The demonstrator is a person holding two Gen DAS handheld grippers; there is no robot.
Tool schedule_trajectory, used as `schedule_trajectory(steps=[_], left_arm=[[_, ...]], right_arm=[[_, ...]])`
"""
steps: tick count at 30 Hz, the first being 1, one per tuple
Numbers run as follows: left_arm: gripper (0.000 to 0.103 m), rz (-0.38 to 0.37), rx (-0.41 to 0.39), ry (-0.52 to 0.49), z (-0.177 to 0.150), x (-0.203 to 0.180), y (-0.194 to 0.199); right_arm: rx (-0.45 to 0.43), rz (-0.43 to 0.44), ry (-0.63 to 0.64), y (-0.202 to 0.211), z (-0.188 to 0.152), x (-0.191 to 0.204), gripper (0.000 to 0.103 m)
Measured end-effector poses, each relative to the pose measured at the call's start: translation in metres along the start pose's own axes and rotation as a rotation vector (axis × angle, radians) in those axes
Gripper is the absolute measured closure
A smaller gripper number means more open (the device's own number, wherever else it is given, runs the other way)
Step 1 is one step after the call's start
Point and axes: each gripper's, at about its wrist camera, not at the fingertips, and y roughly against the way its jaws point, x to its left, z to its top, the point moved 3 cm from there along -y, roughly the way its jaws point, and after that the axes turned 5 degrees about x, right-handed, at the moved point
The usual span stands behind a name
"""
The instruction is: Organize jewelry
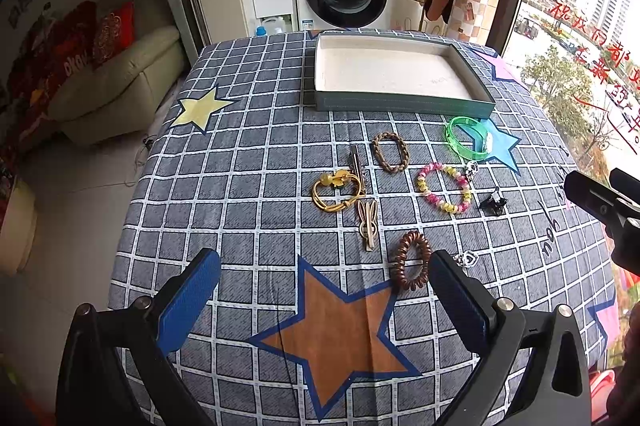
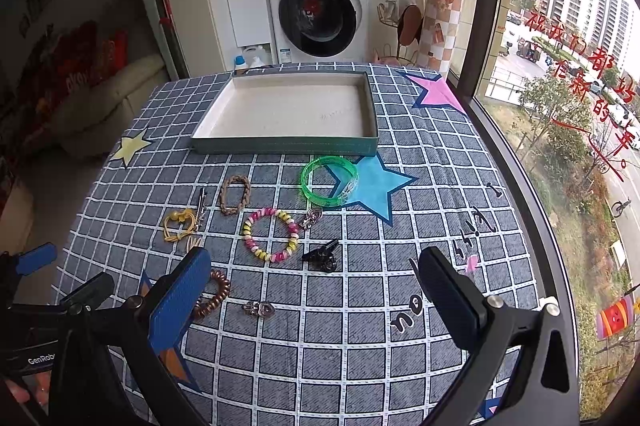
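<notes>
Both the left gripper (image 1: 324,290) and right gripper (image 2: 316,282) hovered with jaws spread wide and empty over jewelry scattered on the checked worktop (image 1: 248,186), in front of the empty tray (image 1: 400,70). The brown coil hair tie (image 1: 412,260), nearest, looked light and springy, best pinched across its band.

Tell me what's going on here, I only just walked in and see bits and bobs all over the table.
A person holds a two-finger gripper in each hand above a checked tablecloth. Both the left gripper and the right gripper are open and hold nothing. The jewelry, such as a green bangle, a beaded bracelet and a brown coil hair tie, lies loose on the cloth. The tray behind it has nothing in it.
</notes>
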Motion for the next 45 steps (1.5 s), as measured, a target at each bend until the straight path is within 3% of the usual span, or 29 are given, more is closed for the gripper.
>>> schedule_trajectory(steps=[6,11,24,39,45], left_arm=[[0.000,-0.009,0.018,-0.006,0.002,0.002,-0.003],[0.000,-0.034,0.053,-0.016,0.005,0.004,-0.010],[0.000,-0.082,0.230,0.009,0.022,0.029,-0.072],[0.000,-0.103,0.237,-0.050,0.054,0.042,-0.128],[0.010,-0.131,0.228,-0.090,0.060,0.036,-0.144]], right_arm=[[0.038,0.002,-0.012,-0.005,0.000,-0.001,0.000],[0.127,0.003,-0.040,-0.018,-0.001,-0.003,0.000],[0.318,0.028,-0.180,-0.056,-0.003,-0.019,0.000],[0.476,0.006,-0.230,-0.111,-0.006,-0.029,0.000],[0.508,-0.003,-0.239,-0.139,-0.003,-0.032,0.000]])
